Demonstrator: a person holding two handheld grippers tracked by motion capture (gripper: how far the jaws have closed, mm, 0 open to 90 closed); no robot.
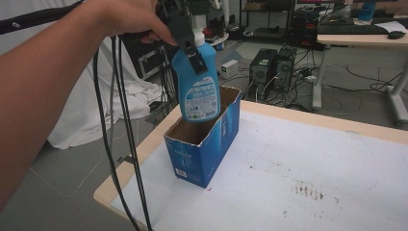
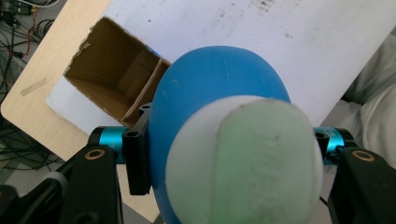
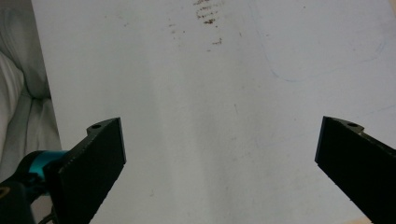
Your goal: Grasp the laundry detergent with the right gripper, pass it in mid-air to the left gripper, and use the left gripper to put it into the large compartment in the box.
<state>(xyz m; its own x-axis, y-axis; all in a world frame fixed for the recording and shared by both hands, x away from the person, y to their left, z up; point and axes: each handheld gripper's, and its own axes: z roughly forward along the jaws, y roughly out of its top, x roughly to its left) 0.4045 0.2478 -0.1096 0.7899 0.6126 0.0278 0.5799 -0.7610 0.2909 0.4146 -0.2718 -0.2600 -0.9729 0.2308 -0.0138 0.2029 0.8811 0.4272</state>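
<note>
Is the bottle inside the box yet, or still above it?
Above it: the bottle, held by the left gripper, hangs over the open box.

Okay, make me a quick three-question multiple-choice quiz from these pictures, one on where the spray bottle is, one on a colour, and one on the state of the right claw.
1. Where is the blue spray bottle?
A. lying on the white table sheet
B. held above the open cardboard box
C. standing on the floor

2. What colour is the outside of the cardboard box?
A. blue
B. red
C. yellow

3. How does the right claw stand?
A. shut on the bottle
B. shut on nothing
C. open with nothing between its jaws

Answers:
1 B: in the high view the left claw grips the bottle by its neck, with its base hanging over the box's open top.
2 A: the box's outer walls are blue, with brown card inside.
3 C: in the right gripper view the jaws stand wide apart over the bare white table sheet.
</note>
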